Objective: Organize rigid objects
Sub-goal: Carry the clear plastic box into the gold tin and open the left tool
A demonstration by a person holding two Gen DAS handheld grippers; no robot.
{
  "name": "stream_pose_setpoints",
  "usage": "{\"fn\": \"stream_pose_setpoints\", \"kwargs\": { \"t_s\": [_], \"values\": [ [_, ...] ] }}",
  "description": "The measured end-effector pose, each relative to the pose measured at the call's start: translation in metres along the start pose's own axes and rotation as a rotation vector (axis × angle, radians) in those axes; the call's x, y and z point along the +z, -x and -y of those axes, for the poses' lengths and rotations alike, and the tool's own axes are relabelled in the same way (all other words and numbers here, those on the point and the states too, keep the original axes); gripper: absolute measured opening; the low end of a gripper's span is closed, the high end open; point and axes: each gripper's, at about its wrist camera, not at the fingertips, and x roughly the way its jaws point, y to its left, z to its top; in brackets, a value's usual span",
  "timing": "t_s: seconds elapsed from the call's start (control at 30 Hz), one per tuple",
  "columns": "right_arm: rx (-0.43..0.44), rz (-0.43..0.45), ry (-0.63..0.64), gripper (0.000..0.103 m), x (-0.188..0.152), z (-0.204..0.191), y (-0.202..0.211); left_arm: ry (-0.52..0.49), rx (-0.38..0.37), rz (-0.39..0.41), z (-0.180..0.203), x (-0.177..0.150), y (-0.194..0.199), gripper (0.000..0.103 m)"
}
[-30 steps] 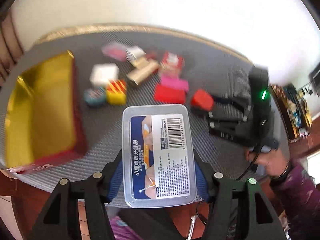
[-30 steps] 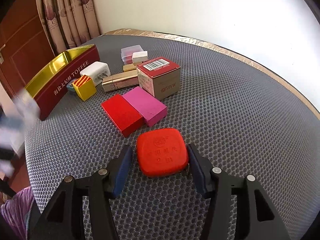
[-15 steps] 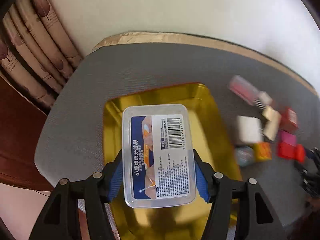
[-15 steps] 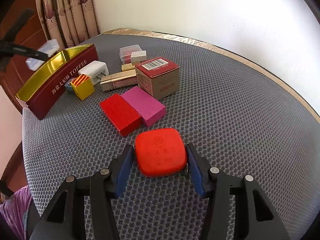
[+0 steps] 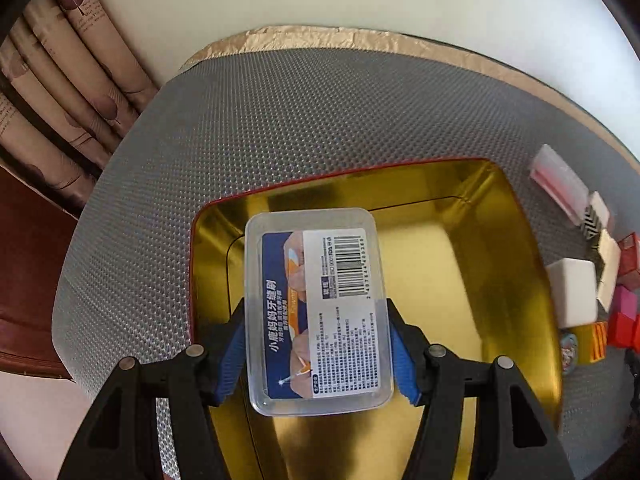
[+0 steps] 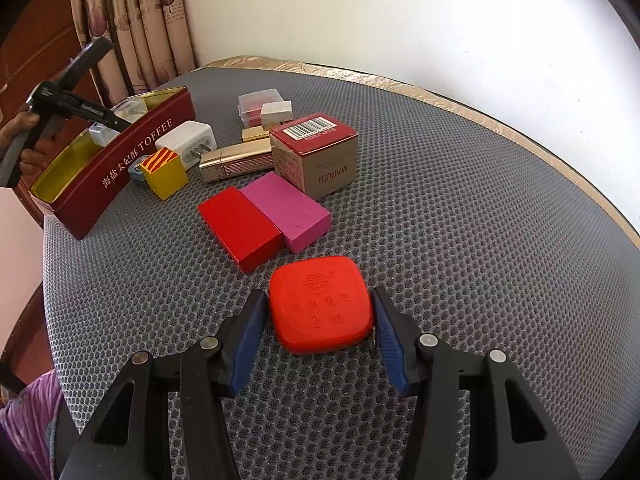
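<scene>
Left tongs point(image 5: 318, 350) clamp a clear labelled plastic box point(image 5: 318, 312) above the gold-lined tin point(image 5: 500, 240); right tongs point(image 6: 320, 332) pinch a red rounded case point(image 6: 320, 304).

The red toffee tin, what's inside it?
The toffee tin shows only its shiny gold bottom. The left gripper holds a clear plastic box above it, and that box hides part of the bottom.

You have one dark-red toffee tin with a gold lining point(image 6: 132, 160), two clear plastic boxes point(image 5: 318, 312) point(image 6: 258, 104), two wooden blocks, one red point(image 6: 240, 226) and one pink point(image 6: 290, 208), one red rounded case point(image 6: 320, 310), one red-topped carton point(image 6: 316, 152), one white plug point(image 6: 186, 144), one yellow striped cube point(image 6: 164, 174) and one gold tube point(image 6: 236, 164).
</scene>
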Motion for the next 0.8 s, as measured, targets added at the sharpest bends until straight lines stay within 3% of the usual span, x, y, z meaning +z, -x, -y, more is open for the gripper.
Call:
{"fn": "stream_pose_setpoints", "kwargs": {
  "t_s": [0.47,0.63,0.8],
  "values": [
    [0.003,-0.001,-0.003,0.050,0.001,0.000,-0.001,-0.017,0.056,0.027,0.012,-0.006,0.004,0.064],
    [0.000,0.000,-0.001,0.049,0.001,0.000,-0.001,0.040,0.045,0.151,0.008,-0.024,0.050,0.064],
    [-0.019,0.002,-0.002,0.045,0.001,0.000,0.000,0.142,0.016,0.292,0.004,-0.067,0.116,0.064]
  ]
}}
